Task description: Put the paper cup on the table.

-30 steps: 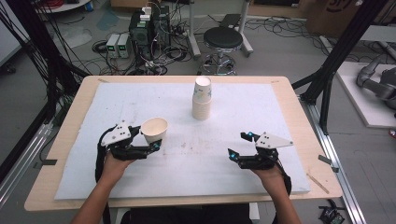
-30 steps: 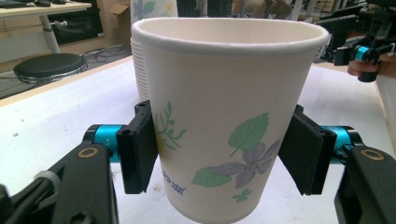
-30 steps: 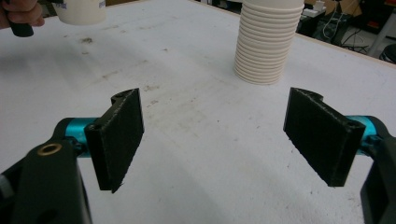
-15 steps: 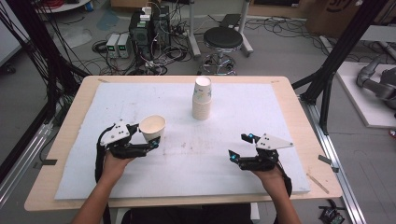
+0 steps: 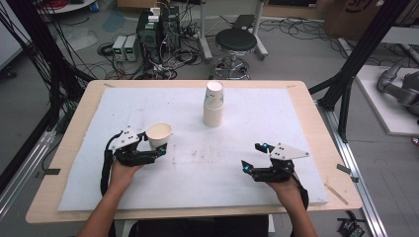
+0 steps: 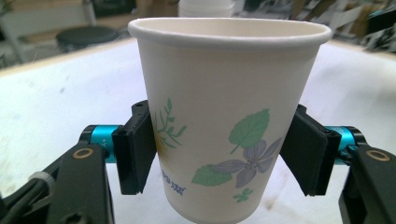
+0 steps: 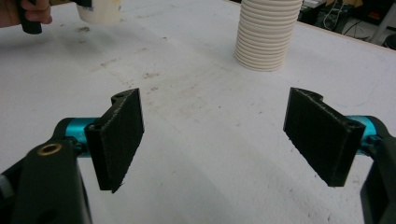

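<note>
A white paper cup (image 5: 159, 133) printed with leaves and a flower (image 6: 224, 116) stands upright on the left part of the white mat (image 5: 257, 123). My left gripper (image 5: 159, 147) (image 6: 217, 154) has one jaw on each side of it. The jaws have just been opening, and the pads still lie against the cup's sides. The cup's rim looks round. My right gripper (image 5: 250, 157) (image 7: 215, 135) rests open low over the mat at the right, with nothing between its pads. A stack of paper cups (image 5: 213, 106) (image 7: 267, 35) stands behind the mat's middle.
The mat covers most of a wooden table (image 5: 79, 118), whose bare edge shows all round. A faint stained patch (image 5: 197, 153) marks the mat between the grippers. Behind the table are a black stool (image 5: 236, 39) and cabled equipment (image 5: 153, 29) on the floor.
The left gripper and the cup have shifted very slightly to the left. The right gripper has stayed where it was.
</note>
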A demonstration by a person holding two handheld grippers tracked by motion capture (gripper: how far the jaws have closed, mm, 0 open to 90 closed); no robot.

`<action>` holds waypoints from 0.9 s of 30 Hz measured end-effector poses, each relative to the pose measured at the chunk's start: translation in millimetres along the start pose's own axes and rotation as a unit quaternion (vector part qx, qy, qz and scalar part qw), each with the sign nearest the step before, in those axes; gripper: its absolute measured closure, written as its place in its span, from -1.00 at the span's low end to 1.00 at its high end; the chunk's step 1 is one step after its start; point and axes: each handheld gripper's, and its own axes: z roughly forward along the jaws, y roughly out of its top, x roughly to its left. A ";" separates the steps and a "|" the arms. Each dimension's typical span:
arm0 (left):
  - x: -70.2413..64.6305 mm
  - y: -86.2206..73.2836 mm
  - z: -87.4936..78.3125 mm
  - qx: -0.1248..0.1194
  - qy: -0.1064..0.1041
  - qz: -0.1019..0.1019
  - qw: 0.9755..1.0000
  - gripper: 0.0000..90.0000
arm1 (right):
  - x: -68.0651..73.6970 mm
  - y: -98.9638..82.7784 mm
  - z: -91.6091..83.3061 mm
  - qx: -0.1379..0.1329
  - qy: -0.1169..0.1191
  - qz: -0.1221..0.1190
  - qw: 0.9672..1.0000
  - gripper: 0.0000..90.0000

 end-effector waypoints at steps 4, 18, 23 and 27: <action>4.9 -3.7 5.4 0.023 0.026 -0.013 0.999 -0.28 | 0.2 -1.4 -2.0 0.001 -0.001 0.002 1.000 -0.55; 1.5 -10.1 15.5 0.092 0.050 0.008 0.994 -0.28 | 0.6 -2.0 -4.1 0.001 -0.002 0.003 1.000 -0.55; -1.2 -12.0 9.2 0.107 0.056 0.012 0.993 -0.28 | 0.8 -2.1 -6.2 0.000 -0.003 0.002 1.000 -0.55; -1.9 -15.4 7.1 0.118 0.061 0.008 0.991 -0.33 | -0.6 -2.6 -7.0 -0.001 -0.004 0.004 1.000 -0.55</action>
